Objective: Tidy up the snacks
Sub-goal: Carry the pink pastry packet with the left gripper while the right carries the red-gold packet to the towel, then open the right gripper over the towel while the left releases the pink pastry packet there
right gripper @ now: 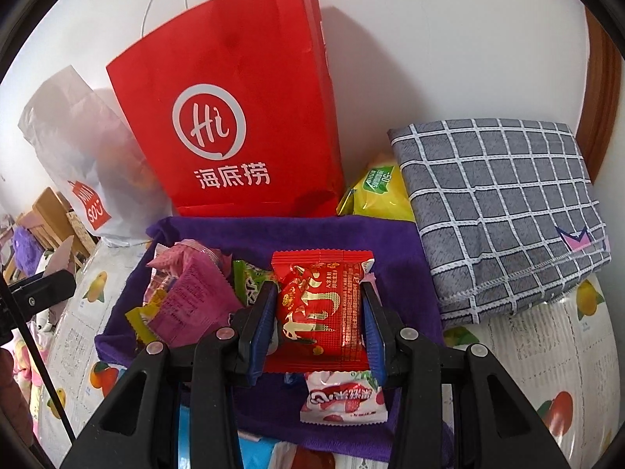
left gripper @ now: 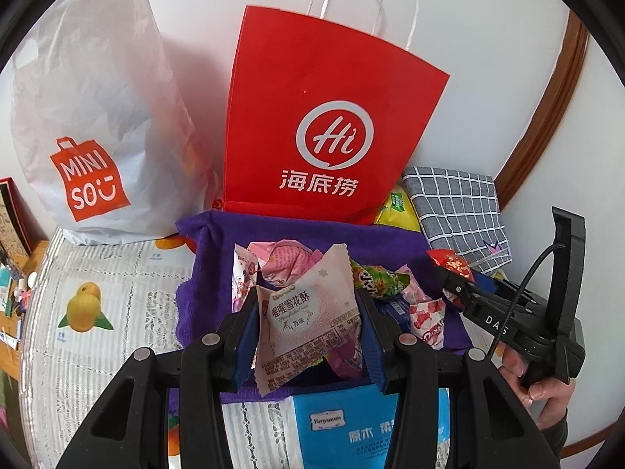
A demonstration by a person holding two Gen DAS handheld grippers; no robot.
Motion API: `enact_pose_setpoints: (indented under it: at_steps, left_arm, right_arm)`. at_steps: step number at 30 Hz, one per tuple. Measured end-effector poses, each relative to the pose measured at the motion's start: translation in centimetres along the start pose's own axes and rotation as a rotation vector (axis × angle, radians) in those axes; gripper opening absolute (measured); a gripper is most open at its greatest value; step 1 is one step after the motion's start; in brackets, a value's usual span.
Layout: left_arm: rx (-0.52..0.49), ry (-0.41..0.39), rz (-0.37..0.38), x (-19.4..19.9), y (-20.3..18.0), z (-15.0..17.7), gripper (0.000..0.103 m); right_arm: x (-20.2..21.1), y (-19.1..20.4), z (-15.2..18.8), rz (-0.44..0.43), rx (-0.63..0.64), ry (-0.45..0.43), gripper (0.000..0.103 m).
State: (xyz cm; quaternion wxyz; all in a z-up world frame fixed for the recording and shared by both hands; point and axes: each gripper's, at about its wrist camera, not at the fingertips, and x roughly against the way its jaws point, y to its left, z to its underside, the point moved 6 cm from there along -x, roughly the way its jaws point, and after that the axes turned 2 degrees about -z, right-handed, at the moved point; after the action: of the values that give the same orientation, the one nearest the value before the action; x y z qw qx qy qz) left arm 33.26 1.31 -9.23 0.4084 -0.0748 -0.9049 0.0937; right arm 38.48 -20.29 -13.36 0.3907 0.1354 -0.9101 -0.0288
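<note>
My left gripper (left gripper: 308, 320) is shut on a pale pink snack packet (left gripper: 308, 312) and holds it above a pile of snacks on a purple cloth (left gripper: 218, 250). My right gripper (right gripper: 318, 324) is shut on a red snack packet (right gripper: 324, 308) over the same cloth (right gripper: 273, 234); it shows at the right of the left wrist view (left gripper: 453, 269). Pink packets (right gripper: 191, 293), a green one (right gripper: 246, 281) and a white strawberry packet (right gripper: 343, 398) lie on the cloth.
A red paper bag (left gripper: 332, 125) and a white Miniso bag (left gripper: 86, 117) stand at the wall behind the cloth. A folded grey checked cloth (right gripper: 504, 211) and a yellow packet (right gripper: 379, 191) lie at the right. A blue tissue pack (left gripper: 351, 426) lies in front.
</note>
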Motion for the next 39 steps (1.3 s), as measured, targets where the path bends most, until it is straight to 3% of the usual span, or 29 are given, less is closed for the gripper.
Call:
enact_pose_setpoints:
  at_steps: [10, 19, 30, 39]
  left_arm:
    - [0.003, 0.028, 0.012, -1.7, 0.5, 0.2, 0.044]
    - [-0.005, 0.056, 0.051, -4.2, -1.2, -0.5, 0.044]
    - [0.001, 0.104, 0.073, -7.5, -2.3, -0.6, 0.044]
    - [0.000, 0.130, 0.060, -9.3, -2.6, -0.3, 0.044]
  right_arm:
    - [-3.0, 0.9, 0.1, -0.009, 0.048, 0.062, 0.042]
    - [-4.4, -0.7, 0.6, 0.038, 0.076, 0.127, 0.042]
    - [-3.7, -1.2, 0.5, -0.043, 0.029, 0.134, 0.042]
    - [-3.6, -0.7, 0.2, -0.057, 0.049, 0.139, 0.042]
